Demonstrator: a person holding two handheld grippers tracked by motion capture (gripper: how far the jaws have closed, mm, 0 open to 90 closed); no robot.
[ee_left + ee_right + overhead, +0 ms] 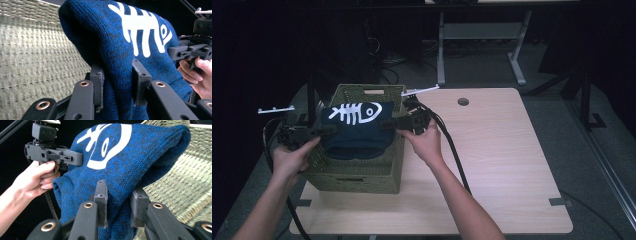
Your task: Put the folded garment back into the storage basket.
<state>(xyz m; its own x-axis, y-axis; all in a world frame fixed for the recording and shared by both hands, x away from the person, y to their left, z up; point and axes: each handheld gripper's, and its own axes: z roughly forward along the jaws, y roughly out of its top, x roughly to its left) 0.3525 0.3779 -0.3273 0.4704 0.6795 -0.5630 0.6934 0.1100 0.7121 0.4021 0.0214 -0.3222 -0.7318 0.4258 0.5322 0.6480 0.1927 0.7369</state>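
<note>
A folded dark blue knit sweater (357, 129) with a white fish-skeleton print hangs over the open top of an olive woven basket (357, 175). My left gripper (329, 129) holds its left edge and my right gripper (388, 123) its right edge. Up close, the left gripper (118, 83) has both pads pressed into the blue knit sweater (120, 40), with the basket wall (30, 55) behind. The right gripper (120, 203) pinches the sweater (130, 155) the same way, and the other hand with its gripper shows beyond.
The basket stands at the left of a light wooden table (502, 150) with a round cable hole (463, 101). Black cables trail from both grippers across the table and off its left side. Desk legs and dark floor lie behind.
</note>
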